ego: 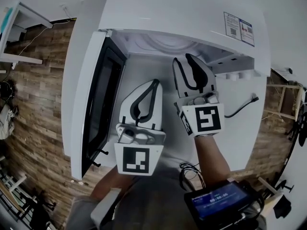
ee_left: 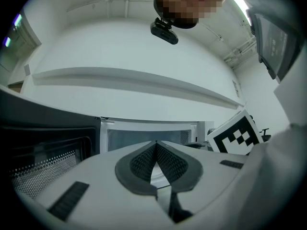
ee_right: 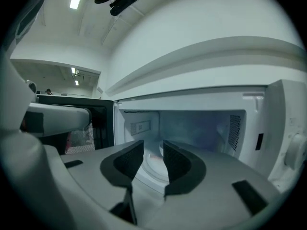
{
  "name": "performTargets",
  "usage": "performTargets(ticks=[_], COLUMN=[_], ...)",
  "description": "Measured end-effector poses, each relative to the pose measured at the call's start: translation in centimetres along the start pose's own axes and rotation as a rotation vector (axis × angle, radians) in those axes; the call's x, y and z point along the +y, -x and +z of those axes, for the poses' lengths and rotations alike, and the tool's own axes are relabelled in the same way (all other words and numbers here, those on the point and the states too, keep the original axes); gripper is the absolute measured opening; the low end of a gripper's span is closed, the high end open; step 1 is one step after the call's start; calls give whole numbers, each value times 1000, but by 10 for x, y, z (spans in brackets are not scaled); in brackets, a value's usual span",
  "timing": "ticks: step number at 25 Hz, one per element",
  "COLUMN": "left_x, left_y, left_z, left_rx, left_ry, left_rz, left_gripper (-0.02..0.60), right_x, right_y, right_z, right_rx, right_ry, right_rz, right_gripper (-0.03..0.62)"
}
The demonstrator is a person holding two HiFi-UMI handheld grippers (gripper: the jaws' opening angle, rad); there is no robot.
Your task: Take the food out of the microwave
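Observation:
The white microwave (ego: 182, 13) stands with its dark-windowed door (ego: 100, 104) swung wide to the left. My right gripper (ego: 183, 59) is at the mouth of the cavity (ee_right: 192, 128); its jaws stand a little apart with nothing between them. Through that gap a pale round plate (ee_right: 154, 166) lies on the cavity floor, and what is on it is hidden. My left gripper (ego: 154, 82) sits lower and to the left, just outside the opening, with its pads (ee_left: 144, 159) pressed together and empty. The open door (ee_left: 43, 147) is on its left.
A knob panel (ee_right: 293, 152) runs down the microwave's right side. A black cable (ego: 240, 108) trails on the white top beside it. A dark device with a lit screen (ego: 218, 202) hangs near my body. Wood flooring (ego: 43, 104) lies to the left.

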State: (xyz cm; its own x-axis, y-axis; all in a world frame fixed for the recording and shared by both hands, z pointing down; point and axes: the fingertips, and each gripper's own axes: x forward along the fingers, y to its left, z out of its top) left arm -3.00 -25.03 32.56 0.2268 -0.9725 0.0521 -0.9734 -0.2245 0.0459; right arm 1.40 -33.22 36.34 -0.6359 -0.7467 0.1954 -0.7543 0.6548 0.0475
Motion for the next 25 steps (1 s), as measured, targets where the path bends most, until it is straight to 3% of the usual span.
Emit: performTargets(ticks=[9, 17, 21, 25], left_x=[14, 18, 19, 19], left_y=[-10, -15, -15, -14], left_z=[-18, -25, -27, -29], left_rx=[18, 26, 29, 34], left_ry=[41, 63, 62, 68], left_rz=[22, 24, 18, 16], left_gripper=[8, 8, 8, 8], right_x=[-19, -27, -36, -43], right_y=[-40, -66, -78, -95], right_z=[-15, -21, -20, -19], right_rx=[24, 44, 33, 41], right_ry=[-6, 6, -9, -23], right_rz=[-29, -34, -40, -32], right_gripper=[217, 330, 418, 450])
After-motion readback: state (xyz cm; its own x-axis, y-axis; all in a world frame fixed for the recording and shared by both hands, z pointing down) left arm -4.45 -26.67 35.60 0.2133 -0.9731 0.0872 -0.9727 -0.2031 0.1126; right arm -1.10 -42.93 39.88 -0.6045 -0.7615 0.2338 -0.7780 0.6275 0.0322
